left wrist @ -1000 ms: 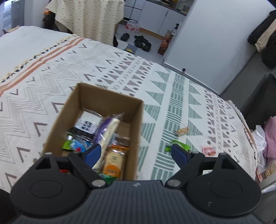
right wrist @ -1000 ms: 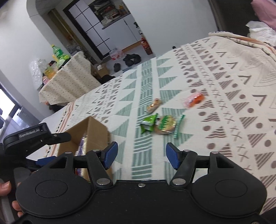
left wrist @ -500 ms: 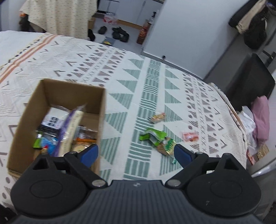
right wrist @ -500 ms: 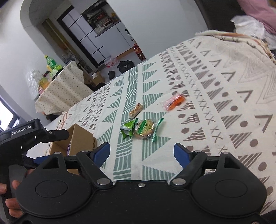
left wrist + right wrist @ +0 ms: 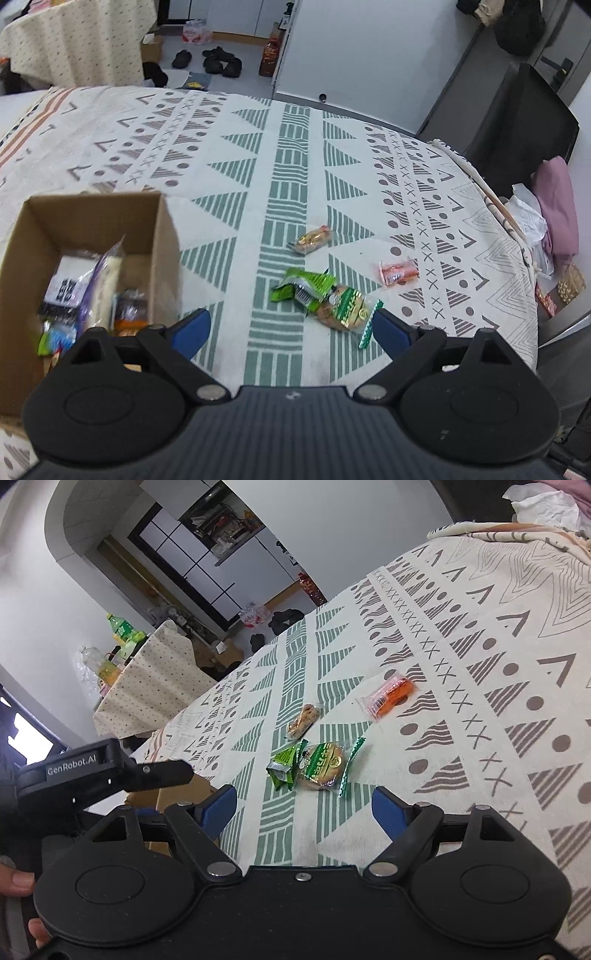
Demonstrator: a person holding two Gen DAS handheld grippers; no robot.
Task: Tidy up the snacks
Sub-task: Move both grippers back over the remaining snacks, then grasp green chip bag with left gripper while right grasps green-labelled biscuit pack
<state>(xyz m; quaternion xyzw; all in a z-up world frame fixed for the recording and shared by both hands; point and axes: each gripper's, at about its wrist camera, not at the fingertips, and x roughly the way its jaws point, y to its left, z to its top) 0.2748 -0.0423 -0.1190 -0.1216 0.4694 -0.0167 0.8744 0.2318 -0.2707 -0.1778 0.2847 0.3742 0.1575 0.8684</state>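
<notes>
On the bed (image 5: 288,177), four snacks lie loose beside a box (image 5: 92,210) already holding others.
Left gripper (image 5: 291,328) and right gripper (image 5: 304,808) both hang empty, jaws apart, the right's having just opened, over the green packet (image 5: 303,288) and round cake (image 5: 343,306); brown snack (image 5: 310,240) and orange snack (image 5: 399,271) lie beyond.

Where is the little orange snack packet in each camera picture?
Left wrist view: the orange snack packet lies on the blanket, right of centre.
Right wrist view: the same packet lies right of centre, upper half of the picture.
Shared landmark: the green cookie packet, nearer the camera and left of it in both.
</notes>
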